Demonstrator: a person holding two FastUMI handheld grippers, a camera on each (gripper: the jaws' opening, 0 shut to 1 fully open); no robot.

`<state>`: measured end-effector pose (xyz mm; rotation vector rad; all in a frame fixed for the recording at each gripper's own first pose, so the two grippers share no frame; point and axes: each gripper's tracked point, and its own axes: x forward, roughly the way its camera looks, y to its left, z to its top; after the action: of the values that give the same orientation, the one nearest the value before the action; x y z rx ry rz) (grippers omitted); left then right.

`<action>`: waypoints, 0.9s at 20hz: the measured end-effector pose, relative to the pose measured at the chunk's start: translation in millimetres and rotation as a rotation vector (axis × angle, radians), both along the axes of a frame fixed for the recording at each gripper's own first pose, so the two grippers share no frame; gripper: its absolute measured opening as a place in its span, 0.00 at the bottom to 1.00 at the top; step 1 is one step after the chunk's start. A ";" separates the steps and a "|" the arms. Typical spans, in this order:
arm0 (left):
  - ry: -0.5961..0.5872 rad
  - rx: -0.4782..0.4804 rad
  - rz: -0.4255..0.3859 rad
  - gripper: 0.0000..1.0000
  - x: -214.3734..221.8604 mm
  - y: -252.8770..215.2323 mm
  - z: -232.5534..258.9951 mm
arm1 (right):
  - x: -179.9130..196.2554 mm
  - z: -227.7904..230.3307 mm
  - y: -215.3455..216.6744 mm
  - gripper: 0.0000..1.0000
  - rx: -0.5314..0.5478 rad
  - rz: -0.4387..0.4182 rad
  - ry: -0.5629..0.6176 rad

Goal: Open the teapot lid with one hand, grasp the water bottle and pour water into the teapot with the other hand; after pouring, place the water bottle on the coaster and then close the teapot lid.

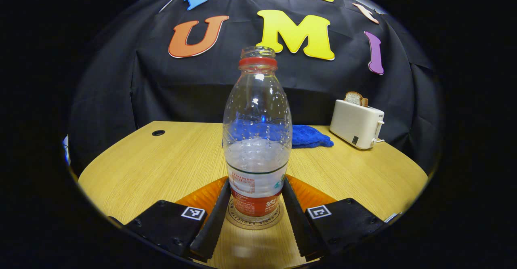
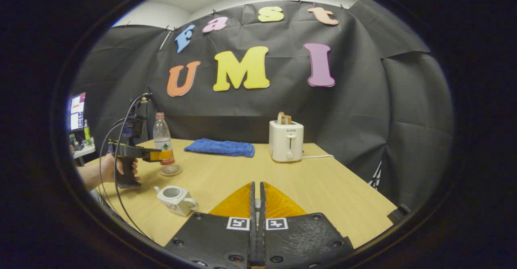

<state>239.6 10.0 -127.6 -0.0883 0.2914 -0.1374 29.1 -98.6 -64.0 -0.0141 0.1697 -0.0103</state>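
Observation:
A clear water bottle (image 1: 257, 139), uncapped with a red neck ring and partly full, stands upright on a round transparent coaster (image 1: 242, 223). My left gripper (image 1: 255, 196) has both fingers pressed against the bottle's lower label. In the right gripper view the bottle (image 2: 163, 139) rests on the coaster (image 2: 171, 172), and a hand holds the left gripper (image 2: 155, 155) at it. The white teapot (image 2: 176, 198) sits lidless near the table's front left. My right gripper (image 2: 257, 204) is shut, with a small pale piece, apparently the lid's knob, in the slit; the rest of the lid is hidden.
A folded blue cloth (image 2: 220, 147) lies at the back of the wooden table (image 2: 323, 196). A white toaster (image 2: 286, 141) with bread in it stands to the cloth's right, its cord trailing right. A cable hole (image 1: 158, 133) is at the far left.

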 end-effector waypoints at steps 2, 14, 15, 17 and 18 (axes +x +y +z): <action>0.005 0.000 -0.006 0.77 0.2 -1.3 -3.1 | 0.1 -0.1 -1.2 0.00 0.001 -0.002 0.001; 0.042 -0.004 -0.014 1.00 -10.5 1.2 -6.1 | -1.9 1.7 9.8 0.00 -0.004 0.018 -0.002; 0.050 -0.007 -0.010 1.00 -15.3 2.9 -5.9 | -2.4 1.6 11.0 0.00 -0.004 0.019 -0.003; 0.085 -0.019 -0.011 1.00 -27.2 6.0 -9.8 | -2.2 3.2 15.5 0.00 -0.006 0.026 -0.006; 0.100 -0.032 -0.013 1.00 -34.3 6.3 -12.1 | -1.6 4.4 18.7 0.02 -0.009 0.032 -0.007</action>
<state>205.4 16.3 -139.7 -0.1253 0.3900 -0.1512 27.6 -79.9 -59.6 -0.0256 0.1625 0.0206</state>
